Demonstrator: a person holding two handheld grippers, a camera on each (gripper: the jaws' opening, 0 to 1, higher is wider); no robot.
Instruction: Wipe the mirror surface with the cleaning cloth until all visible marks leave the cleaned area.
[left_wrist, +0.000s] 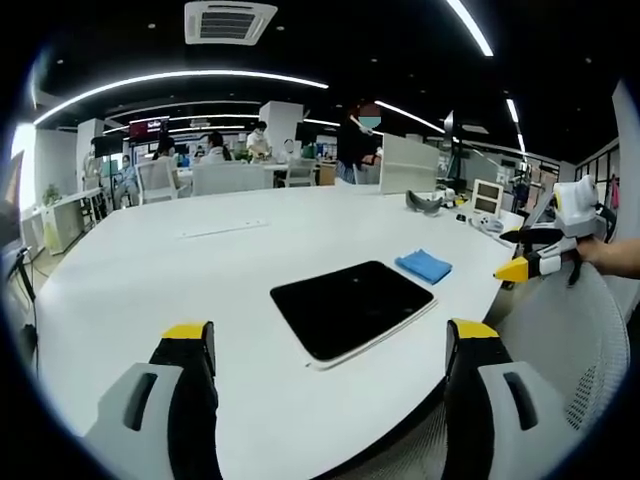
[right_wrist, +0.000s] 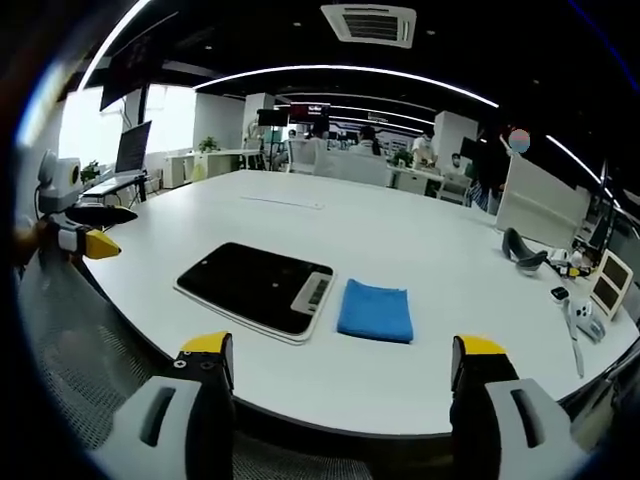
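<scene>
Mirror and cloth side by side on the white surface (right_wrist: 420, 250)

We see our right hand-held gripper (right_wrist: 340, 370) with jaws wide apart, nothing between them, before the dark mirror (right_wrist: 255, 287) and the blue cloth (right_wrist: 376, 311) just beside it; the left hand-held gripper (right_wrist: 95, 235) enters at the left edge.

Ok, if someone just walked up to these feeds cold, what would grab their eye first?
Most likely the dark mirror lying flat near the white table's front edge, with the folded blue cloth just beside it, apart from it. Next, the yellow-tipped jaws standing open: the left tool faces the mirror and the right tool faces the cloth, neither holding anything.
</scene>
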